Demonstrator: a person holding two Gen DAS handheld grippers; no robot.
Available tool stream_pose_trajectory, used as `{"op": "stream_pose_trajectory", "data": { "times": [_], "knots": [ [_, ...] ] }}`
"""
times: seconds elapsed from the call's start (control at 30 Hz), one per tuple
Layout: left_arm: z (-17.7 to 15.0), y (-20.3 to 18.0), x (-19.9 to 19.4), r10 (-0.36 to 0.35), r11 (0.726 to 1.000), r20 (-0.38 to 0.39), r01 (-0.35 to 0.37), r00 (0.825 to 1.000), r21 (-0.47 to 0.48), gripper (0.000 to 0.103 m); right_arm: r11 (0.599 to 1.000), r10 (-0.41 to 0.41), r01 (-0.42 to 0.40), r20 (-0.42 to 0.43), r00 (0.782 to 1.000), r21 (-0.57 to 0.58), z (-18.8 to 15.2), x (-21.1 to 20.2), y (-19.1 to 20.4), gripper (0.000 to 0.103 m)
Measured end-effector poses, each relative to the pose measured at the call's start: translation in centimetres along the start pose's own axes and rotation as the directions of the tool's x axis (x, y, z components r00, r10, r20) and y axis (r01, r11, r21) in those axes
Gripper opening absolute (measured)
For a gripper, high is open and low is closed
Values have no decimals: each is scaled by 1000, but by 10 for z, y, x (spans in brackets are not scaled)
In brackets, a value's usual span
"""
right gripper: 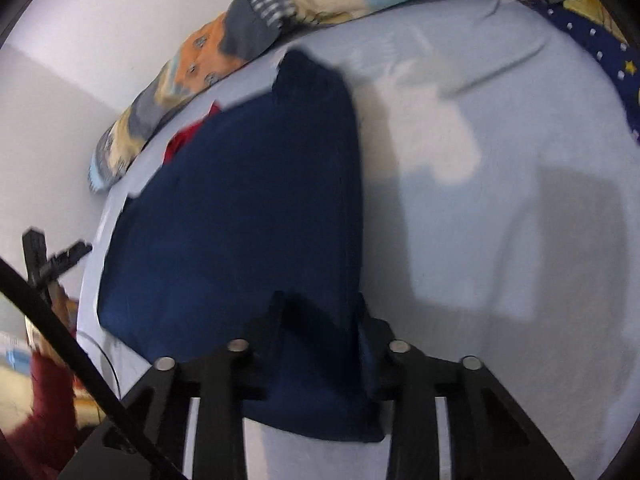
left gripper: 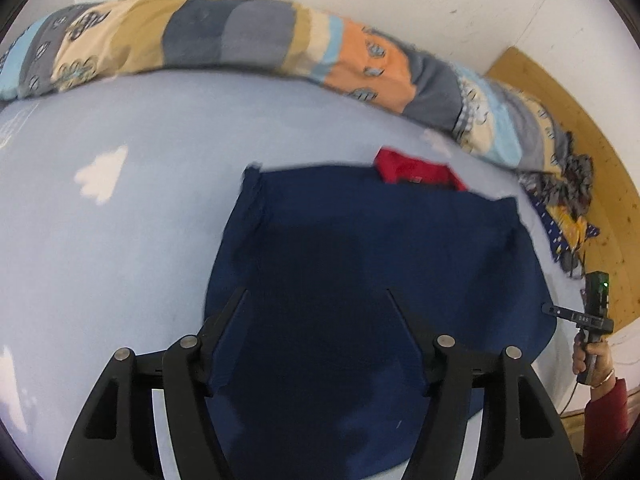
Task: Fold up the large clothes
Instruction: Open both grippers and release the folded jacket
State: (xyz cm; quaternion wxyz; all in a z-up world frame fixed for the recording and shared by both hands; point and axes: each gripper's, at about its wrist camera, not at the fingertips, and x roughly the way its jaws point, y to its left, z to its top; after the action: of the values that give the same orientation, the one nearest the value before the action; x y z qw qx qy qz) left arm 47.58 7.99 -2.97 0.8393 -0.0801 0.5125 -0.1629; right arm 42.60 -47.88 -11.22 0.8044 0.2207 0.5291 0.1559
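Folding is midway: left gripper jaws released over the navy garment on the bed, right gripper jaws seemingly pinching its near edge, next needing a fresh fold.

Both cams sit right behind their own fingers, angled steeply down at the bed. The left wrist view faces the wall and the patchwork duvet, close over the navy garment. The right one looks along it from the side, blurry. Both share garment, duvet and sheet.
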Motion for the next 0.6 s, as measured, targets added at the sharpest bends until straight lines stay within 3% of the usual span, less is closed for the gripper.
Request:
{"op": "stream_pose_trajectory", "data": {
  "times": [0.07, 0.13, 0.2, 0.27, 0.33, 0.43, 0.47, 0.53, 0.6],
  "knots": [
    [-9, 5, -2, 19, 999, -17, -19, 1000, -27, 66, 1000, 4, -4, 35, 999, 6, -6, -4, -2, 11],
    [-21, 9, -8, 9, 999, -26, -10, 1000, -50, 66, 999, -47, 48, 62, 997, -10, -9, -16, 3, 6],
    [-31, 10, -10, 14, 999, -28, -15, 999, -48, 66, 993, -122, 121, 53, 991, 5, -19, -25, 2, 6],
    [-37, 12, -8, 23, 998, -40, -25, 999, -51, 66, 991, -135, 135, 30, 990, 17, -25, -24, -3, 6],
    [-41, 10, -4, 33, 998, -53, -35, 998, -46, 66, 983, -179, 181, 63, 982, -18, -23, -30, 6, 7],
    [-39, 1, 0, 7, 999, -47, -8, 999, -33, 66, 924, -336, 360, 172, 926, -130, -14, -46, 43, 10],
    [-38, -3, 1, 10, 1000, -41, -11, 999, -23, 66, 916, -334, 367, 198, 922, -164, -9, -46, 55, 10],
    [-36, -17, 8, 53, 999, -18, -52, 998, 12, 69, 918, -269, 315, 205, 941, -242, 7, -35, 80, 10],
    [-38, -25, 20, 80, 995, -27, -79, 996, 55, 73, 910, -262, 306, 185, 947, -281, 22, -12, 98, 10]
  ]
}}
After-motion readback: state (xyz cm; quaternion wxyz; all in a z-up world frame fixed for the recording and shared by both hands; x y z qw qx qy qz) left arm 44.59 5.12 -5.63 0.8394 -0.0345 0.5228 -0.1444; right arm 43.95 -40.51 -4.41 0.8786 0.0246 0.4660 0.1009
